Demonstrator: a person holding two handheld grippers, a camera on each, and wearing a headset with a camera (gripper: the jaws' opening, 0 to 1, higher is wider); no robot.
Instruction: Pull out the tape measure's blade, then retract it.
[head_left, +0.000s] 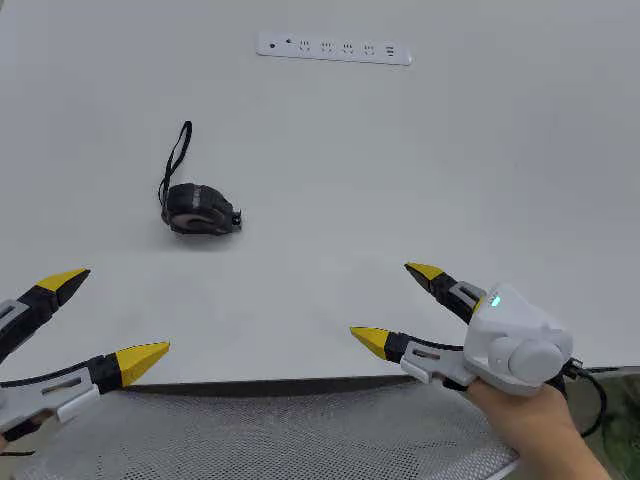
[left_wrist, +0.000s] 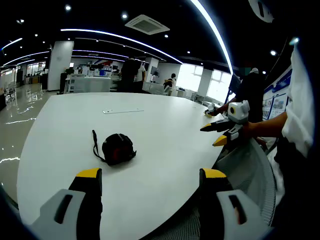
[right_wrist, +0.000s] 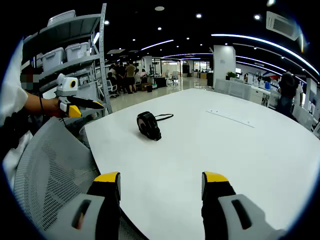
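**Fingers spread on both sides, tape not yet touched**

Fingers (head_left: 135, 360) of the left gripper (head_left: 120, 310) stand wide apart and grip nothing, low at the near left edge of the table (head_left: 450, 150). Farther onto the table and left of centre lies the tape (head_left: 200, 212), well apart from both grippers, with a strip (head_left: 333, 48) beyond it near the far edge. The tape's long axis seems to run roughly left to right across the table. Its tab (head_left: 237, 215) sticks out at the right end and points right. The strap (head_left: 177, 155) trails from the left end, away from the person. The right gripper (head_left: 383, 299) hovers at the near edge, its fingers (head_left: 380, 342) likewise parted and empty.

The task appears to be at the approach, with the blade fully in. The next move likely calls for the left gripper to pin the tape's body while the right pinches the small tab and draws it rightward along that axis.
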